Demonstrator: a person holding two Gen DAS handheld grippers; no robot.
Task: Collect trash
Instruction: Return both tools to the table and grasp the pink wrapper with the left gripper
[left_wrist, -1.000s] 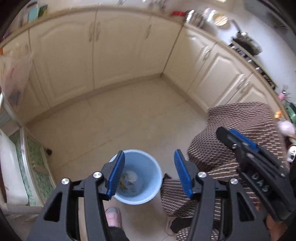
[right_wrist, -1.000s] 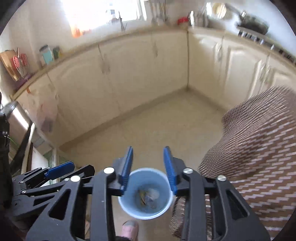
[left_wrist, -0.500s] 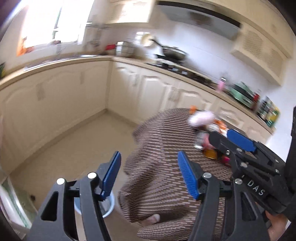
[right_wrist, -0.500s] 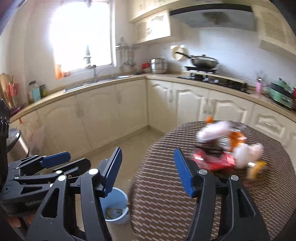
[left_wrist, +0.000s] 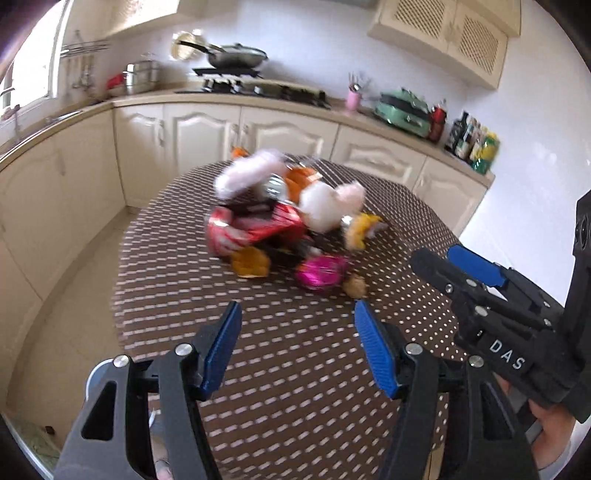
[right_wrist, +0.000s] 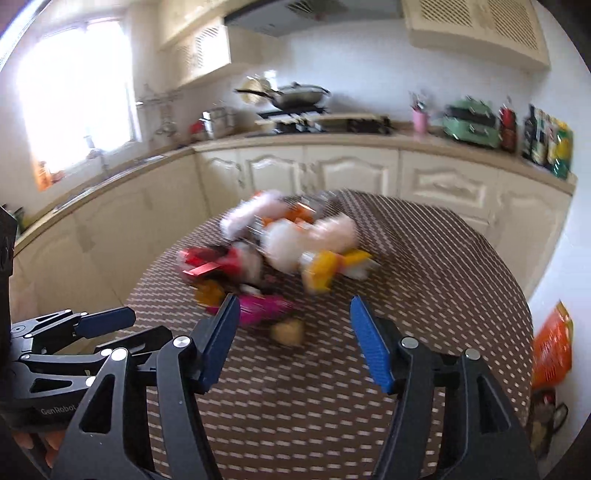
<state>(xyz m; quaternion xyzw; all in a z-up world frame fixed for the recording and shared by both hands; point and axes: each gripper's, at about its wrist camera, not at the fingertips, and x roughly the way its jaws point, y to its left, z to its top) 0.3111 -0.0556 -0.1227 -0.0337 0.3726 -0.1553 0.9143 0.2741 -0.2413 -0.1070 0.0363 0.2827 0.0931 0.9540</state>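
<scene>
A blurred pile of trash lies on the round table with a brown dotted cloth (left_wrist: 295, 369): a red wrapper (left_wrist: 251, 229), a pink foil wrapper (left_wrist: 321, 273), white crumpled tissue (left_wrist: 325, 203) and an orange scrap (left_wrist: 251, 262). The pile also shows in the right wrist view, with the pink wrapper (right_wrist: 266, 308) and a small tan lump (right_wrist: 288, 330) nearest. My left gripper (left_wrist: 297, 350) is open and empty above the cloth, short of the pile. My right gripper (right_wrist: 291, 341) is open and empty, just short of the tan lump.
Cream kitchen cabinets (left_wrist: 207, 129) and a worktop with a stove and pan (left_wrist: 236, 55) run behind the table. Bottles (right_wrist: 546, 144) and a green appliance (right_wrist: 469, 118) stand at the right. An orange bag (right_wrist: 552, 343) hangs beyond the table's right edge.
Both grippers swung up from the blue bin on the floor to the table top. The trash pile has come closer and now fills the middle of both views.
</scene>
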